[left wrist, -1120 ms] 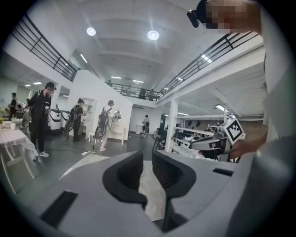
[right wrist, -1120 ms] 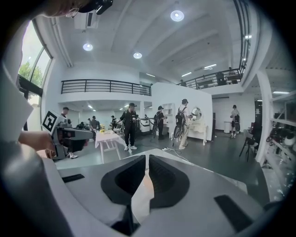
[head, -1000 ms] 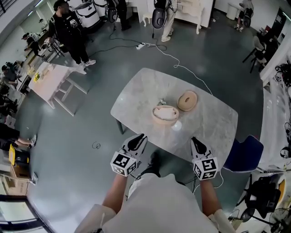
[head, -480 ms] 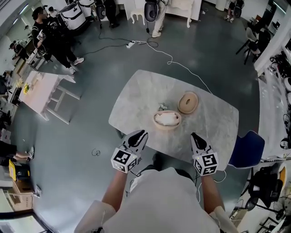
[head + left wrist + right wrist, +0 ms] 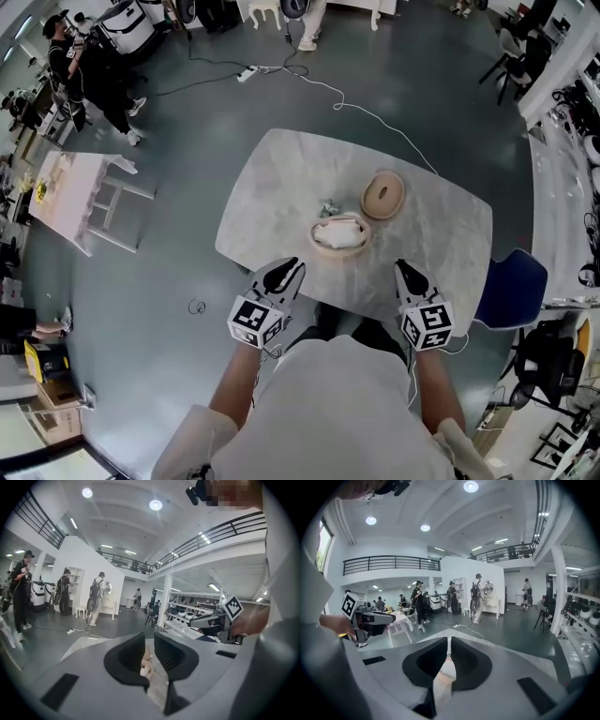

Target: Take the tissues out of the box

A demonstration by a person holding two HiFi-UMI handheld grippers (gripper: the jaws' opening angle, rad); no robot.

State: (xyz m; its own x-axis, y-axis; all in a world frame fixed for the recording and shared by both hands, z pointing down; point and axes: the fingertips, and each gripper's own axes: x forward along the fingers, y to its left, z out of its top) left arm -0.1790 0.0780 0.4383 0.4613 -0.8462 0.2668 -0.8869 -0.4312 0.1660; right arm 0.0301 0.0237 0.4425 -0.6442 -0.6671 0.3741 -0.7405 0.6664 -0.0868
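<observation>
A round wooden box [image 5: 339, 234] stands open on the marble table [image 5: 281, 178], with white tissues [image 5: 341, 231] inside it. Its lid [image 5: 382, 196] lies just behind it to the right. My left gripper [image 5: 284, 273] hovers at the table's near edge, left of the box, its jaws a little apart and empty. In the left gripper view the box [image 5: 146, 668] shows through the gap of the left gripper [image 5: 149, 641]. My right gripper [image 5: 405, 274] is at the near edge right of the box, jaws together, holding nothing. In its own view the right gripper [image 5: 448, 644] points at the table.
A small crumpled scrap [image 5: 328, 207] lies behind the box. A blue chair [image 5: 511, 291] stands at the table's right end. A white cable [image 5: 375, 117] runs across the floor behind the table. A pale side table [image 5: 70, 192] and people [image 5: 80, 66] are far left.
Both grippers have crept slightly forward to the table's near edge. The head view has shifted a little. Box, lid and tissues lie as before.
</observation>
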